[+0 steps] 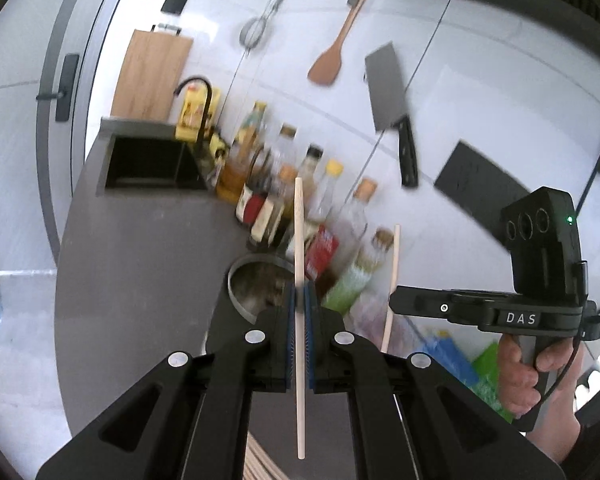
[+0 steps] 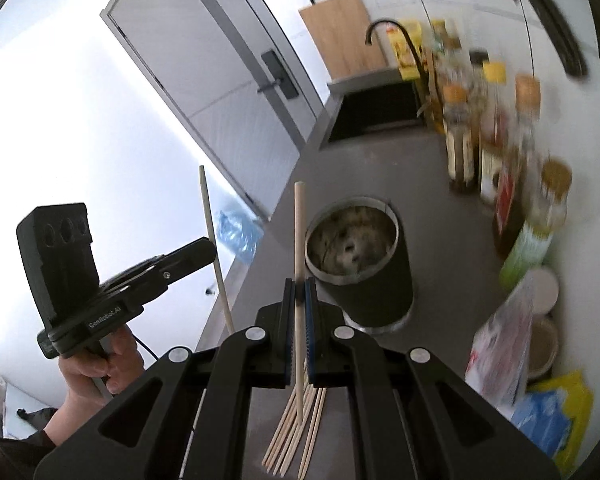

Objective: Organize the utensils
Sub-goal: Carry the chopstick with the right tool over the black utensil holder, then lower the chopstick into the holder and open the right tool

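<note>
My left gripper (image 1: pixel 299 300) is shut on a wooden chopstick (image 1: pixel 299 240), held upright above the counter. My right gripper (image 2: pixel 299 290) is shut on another wooden chopstick (image 2: pixel 299 232), also upright. Each gripper shows in the other's view: the right one (image 1: pixel 394 300) with its chopstick (image 1: pixel 393 272), the left one (image 2: pixel 214 250) with its chopstick (image 2: pixel 212 228). A dark round utensil holder (image 2: pixel 364 276) with a metal rim stands on the grey counter just ahead of both grippers; its rim shows in the left wrist view (image 1: pixel 236 276). Several loose chopsticks (image 2: pixel 296 432) lie on the counter below my right gripper.
A row of sauce and oil bottles (image 2: pixel 500 152) lines the wall, also seen in the left wrist view (image 1: pixel 284 200). A black sink (image 1: pixel 152 164) with a tap lies beyond. A cleaver (image 1: pixel 392 96), wooden spatula (image 1: pixel 332 52) and strainer hang on the wall. Plastic bags (image 2: pixel 540 408) sit at the right.
</note>
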Tool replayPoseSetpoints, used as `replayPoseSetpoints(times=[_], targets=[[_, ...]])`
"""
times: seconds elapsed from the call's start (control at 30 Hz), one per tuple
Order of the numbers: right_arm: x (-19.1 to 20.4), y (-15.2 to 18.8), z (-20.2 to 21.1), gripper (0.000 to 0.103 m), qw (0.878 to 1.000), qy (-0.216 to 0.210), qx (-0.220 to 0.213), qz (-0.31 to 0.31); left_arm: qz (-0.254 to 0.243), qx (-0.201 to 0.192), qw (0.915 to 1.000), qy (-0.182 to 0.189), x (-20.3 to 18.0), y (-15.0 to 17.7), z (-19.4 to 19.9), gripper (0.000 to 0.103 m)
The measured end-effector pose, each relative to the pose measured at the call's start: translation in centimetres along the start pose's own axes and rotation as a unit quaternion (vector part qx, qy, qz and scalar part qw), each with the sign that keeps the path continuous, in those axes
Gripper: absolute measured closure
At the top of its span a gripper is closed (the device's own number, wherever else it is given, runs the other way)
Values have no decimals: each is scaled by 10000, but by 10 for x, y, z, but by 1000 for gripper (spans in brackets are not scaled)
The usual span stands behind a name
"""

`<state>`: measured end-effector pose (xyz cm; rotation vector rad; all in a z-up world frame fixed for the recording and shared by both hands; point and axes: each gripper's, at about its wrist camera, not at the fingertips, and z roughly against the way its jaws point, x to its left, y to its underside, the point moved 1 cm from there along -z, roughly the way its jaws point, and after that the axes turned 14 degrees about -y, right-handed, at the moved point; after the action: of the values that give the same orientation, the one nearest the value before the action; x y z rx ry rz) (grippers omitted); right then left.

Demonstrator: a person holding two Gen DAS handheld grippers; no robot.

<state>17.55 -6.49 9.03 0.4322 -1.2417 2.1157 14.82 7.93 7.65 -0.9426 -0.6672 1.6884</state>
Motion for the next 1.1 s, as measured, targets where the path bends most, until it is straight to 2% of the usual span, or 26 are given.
replayPoseSetpoints(times=[0.13,0.27,0.33,0.4,0.6,0.7,0.83,1.1], targets=[[4,-30,9,97,9984,292,-390,291,-126,-331,9994,9,-3,-17,-3,100],[5,-51,9,97,9959,337,-716,447,-216,-739,9970,-10,-5,-32,-5,100],[3,-59,7,97,9928,554,-917,535,-134,-926,9956,26,-3,-39,-6,100],[-1,-66,2,97,9912,535,-1098,515,-75,-1087,9940,38,-3,-43,-9,100],[-23,-72,-20,97,9901,500,-1243,428,-264,-1462,9887,-188,-11,-46,-31,100],[-35,-71,-29,97,9885,593,-1336,398,-337,-1417,9893,-84,-13,-45,-46,100],[-48,-65,-34,97,9876,666,-1381,323,-465,-1375,9892,-190,-14,-38,-62,99],[-66,-49,-51,97,9928,561,-1055,122,-408,-1147,9923,-229,-6,-24,-78,99]])
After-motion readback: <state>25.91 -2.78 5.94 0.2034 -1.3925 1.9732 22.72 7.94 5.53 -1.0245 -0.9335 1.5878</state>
